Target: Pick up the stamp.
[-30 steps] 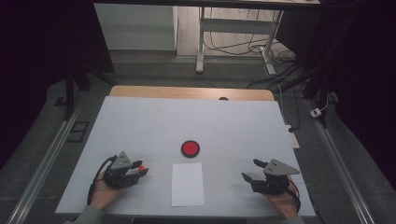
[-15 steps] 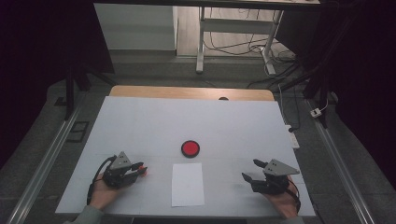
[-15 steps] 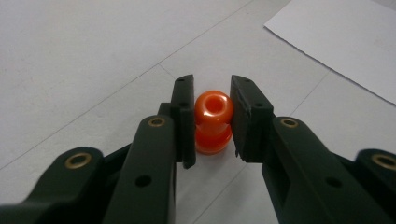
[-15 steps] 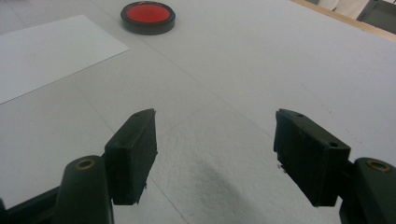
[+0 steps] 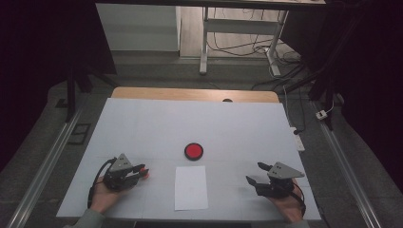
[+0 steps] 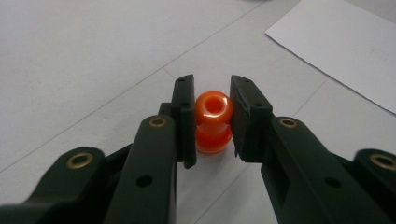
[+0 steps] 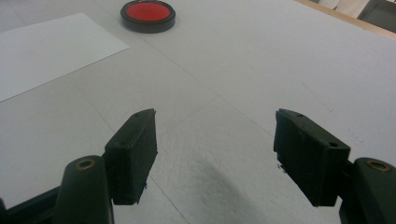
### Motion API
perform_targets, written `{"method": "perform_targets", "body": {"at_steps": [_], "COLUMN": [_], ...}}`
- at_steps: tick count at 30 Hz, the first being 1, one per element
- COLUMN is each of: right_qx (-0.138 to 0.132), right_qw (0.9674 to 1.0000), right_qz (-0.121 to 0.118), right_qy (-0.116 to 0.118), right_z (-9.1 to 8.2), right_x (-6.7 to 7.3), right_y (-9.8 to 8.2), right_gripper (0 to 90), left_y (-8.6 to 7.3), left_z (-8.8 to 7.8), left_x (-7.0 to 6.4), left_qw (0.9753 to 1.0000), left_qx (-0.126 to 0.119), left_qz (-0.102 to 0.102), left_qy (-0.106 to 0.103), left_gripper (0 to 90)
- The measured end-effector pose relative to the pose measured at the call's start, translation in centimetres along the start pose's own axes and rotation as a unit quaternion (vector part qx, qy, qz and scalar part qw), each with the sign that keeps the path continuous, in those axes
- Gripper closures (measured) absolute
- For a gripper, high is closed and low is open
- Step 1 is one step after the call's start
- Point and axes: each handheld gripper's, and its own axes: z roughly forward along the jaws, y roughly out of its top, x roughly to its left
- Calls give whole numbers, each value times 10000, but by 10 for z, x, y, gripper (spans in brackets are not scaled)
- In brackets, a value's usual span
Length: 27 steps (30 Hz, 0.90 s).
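From the high view, the left gripper (image 5: 141, 171) rests near the table's (image 5: 237, 123) front left edge with a small orange stamp (image 5: 145, 175) at its tips, while the right gripper (image 5: 256, 173) lies at the front right, a sheet of paper (image 5: 191, 187) and a red ink pad (image 5: 193, 151) between them. In the left gripper view the jaws have just closed and clamp the stamp (image 6: 213, 122) by its rounded top as it stands upright on the table; it looks light, hard and glossy, so probably slippery, and the narrow waist below the knob seems the surer hold. In the right gripper view the jaws stand wide apart over bare table, holding nothing, with the ink pad (image 7: 148, 15) and paper (image 7: 51, 49) beyond.
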Motion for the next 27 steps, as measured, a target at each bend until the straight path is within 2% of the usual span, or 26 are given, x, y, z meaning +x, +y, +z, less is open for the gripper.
{"method": "perform_targets", "body": {"at_steps": [7, 27], "right_qx": [-4, 39], "right_qw": [10000, 10000], "right_qz": [4, -5], "right_qy": [1, -19], "right_z": [0, 1], "right_x": [0, 0], "right_y": [0, -1], "right_gripper": [299, 300], "left_y": [1, 9], "left_z": [-1, -14], "left_x": [0, -2], "left_qw": [10000, 9988], "left_qx": [-50, -438], "left_qz": [-40, -174], "left_qy": [-27, -93], "left_gripper": [720, 720]}}
